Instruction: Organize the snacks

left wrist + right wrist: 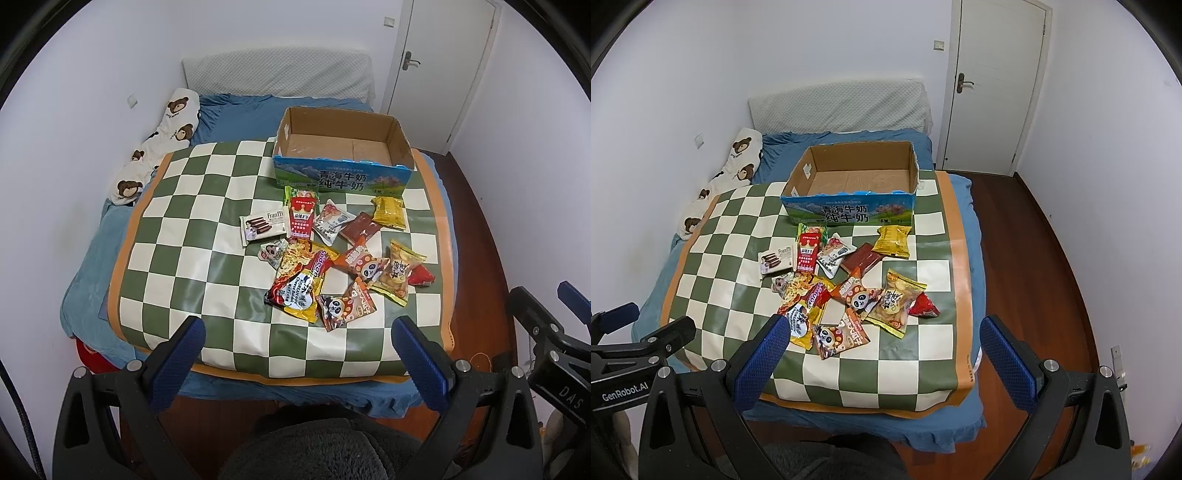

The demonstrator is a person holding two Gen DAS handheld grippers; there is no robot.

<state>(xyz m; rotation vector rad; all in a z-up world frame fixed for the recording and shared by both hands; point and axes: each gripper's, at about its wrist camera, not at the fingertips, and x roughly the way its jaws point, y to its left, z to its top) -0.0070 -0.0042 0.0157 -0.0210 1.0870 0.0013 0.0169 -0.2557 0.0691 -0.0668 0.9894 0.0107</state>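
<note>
Several snack packets (325,254) lie in a loose pile on the green and white checkered mat (207,229), also in the right wrist view (849,291). An open cardboard box (341,147) with nothing visible inside stands behind the pile, also in the right wrist view (851,179). My left gripper (295,354) is open and empty, held back over the bed's near edge. My right gripper (882,354) is open and empty, near the front of the pile.
The mat lies on a bed with a blue sheet (88,266). A bear-print pillow (155,147) lies along the left wall. A white door (993,85) is at the back right. Wooden floor (1034,229) runs along the bed's right side.
</note>
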